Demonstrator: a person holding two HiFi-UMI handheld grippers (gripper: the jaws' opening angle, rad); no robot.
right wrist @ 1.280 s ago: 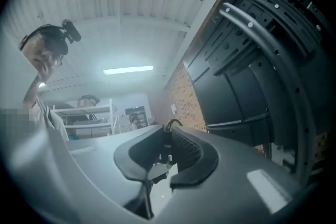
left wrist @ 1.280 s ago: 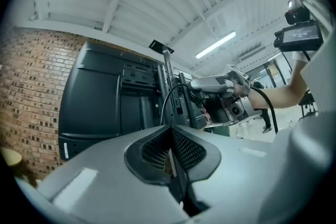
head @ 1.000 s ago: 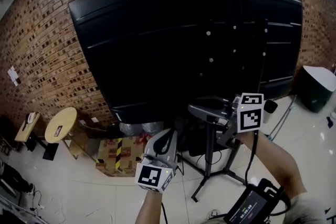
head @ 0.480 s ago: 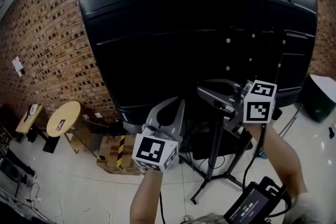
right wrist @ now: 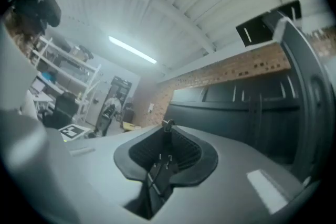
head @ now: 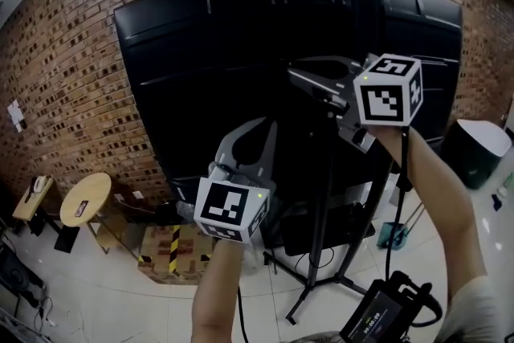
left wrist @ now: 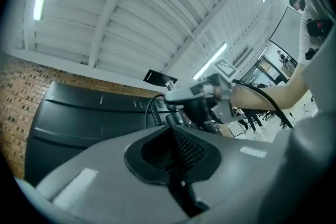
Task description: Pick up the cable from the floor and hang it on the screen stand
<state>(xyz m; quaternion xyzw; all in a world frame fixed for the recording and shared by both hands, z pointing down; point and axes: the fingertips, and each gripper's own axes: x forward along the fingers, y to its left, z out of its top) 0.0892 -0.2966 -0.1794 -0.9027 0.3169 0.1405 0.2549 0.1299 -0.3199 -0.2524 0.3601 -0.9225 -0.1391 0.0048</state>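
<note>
My right gripper is raised high against the back of the big black screen, shut on a thin black cable that lies between its pads. In the head view that cable hangs down beside my right forearm. The left gripper is lower and to the left, in front of the screen's back, shut with nothing in it. In the left gripper view the right gripper shows ahead with the cable looping beside it. The screen stand's pole and tripod legs are below.
A brick wall is behind the screen. At lower left are a round yellow table and a hazard-striped box. A dark bin sits at the right. A black device hangs at the bottom right.
Both grippers have risen. The right one climbed from beside the stand's pole to the upper back of the screen, still holding the cable. The left one followed upward.
</note>
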